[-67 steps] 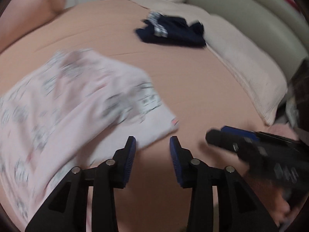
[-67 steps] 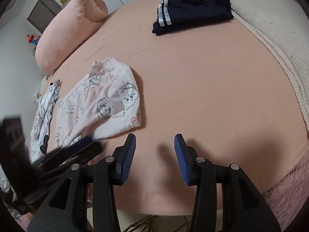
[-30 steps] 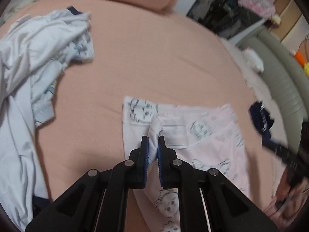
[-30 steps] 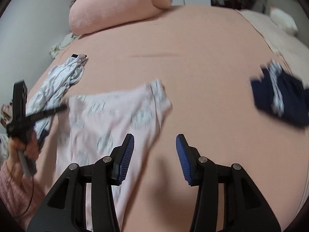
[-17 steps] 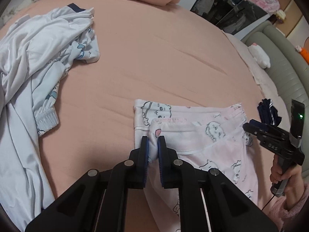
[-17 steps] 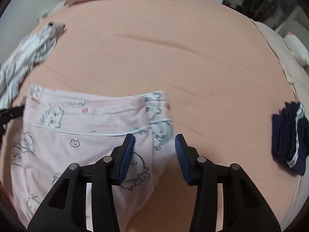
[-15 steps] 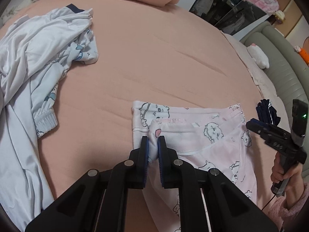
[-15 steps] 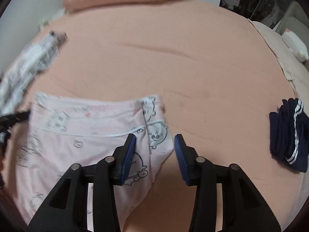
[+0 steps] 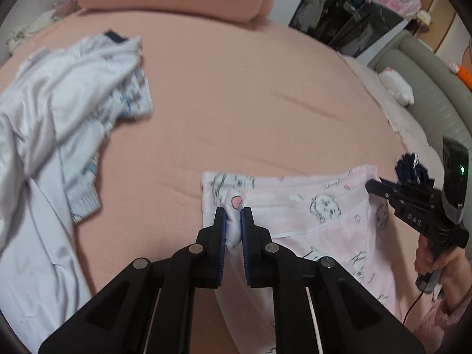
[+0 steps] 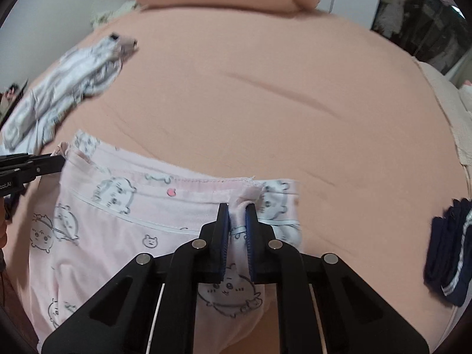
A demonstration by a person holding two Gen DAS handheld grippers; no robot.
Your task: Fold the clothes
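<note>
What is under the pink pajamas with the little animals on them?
The pink pajamas lie on the peach bed sheet, which shows all around them. Whether anything else hides beneath is covered. Both grippers, left and right, pinch its top corners.

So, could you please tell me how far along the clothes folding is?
Done: a navy garment lies folded on the bed. In hand: the left claw and right claw each pinch a corner of the pink printed garment, not yet folded over. Left: the crumpled white clothes.
</note>
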